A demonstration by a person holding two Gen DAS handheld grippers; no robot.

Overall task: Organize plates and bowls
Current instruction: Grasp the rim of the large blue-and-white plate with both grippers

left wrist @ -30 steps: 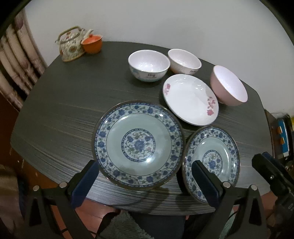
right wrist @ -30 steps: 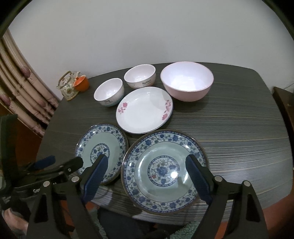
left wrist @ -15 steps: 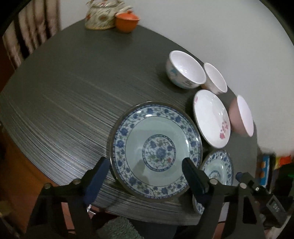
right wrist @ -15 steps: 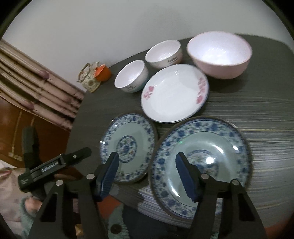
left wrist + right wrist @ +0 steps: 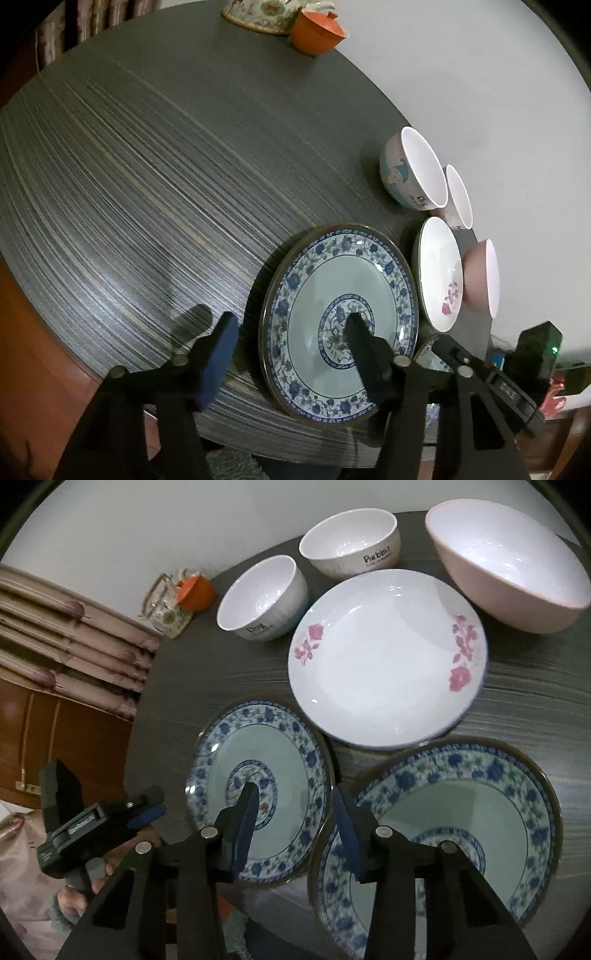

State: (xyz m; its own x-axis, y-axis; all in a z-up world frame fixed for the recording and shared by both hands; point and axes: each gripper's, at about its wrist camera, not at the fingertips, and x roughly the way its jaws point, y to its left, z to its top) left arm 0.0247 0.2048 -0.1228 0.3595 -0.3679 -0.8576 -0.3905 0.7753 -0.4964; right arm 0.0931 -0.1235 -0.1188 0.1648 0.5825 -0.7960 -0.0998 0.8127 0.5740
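Left wrist view: the left gripper (image 5: 286, 339) tilts over the dark streaked table (image 5: 147, 166), fingers spread wide and empty astride the near rim of the large glossy blue-and-white floral plate (image 5: 314, 295).

Right wrist view: the right gripper (image 5: 295, 816), fingers half open and empty, straddles the right rim of the smaller blue-and-white floral plate (image 5: 273, 746), just left of the large plate.

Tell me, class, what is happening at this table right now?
A person holds a gripper in each hand over a dark table set with dishes. The left gripper is open around the near rim of the large blue plate. The right gripper is open over the edge of the small blue plate. Nothing is lifted or stacked. The white plate and three bowls sit behind.
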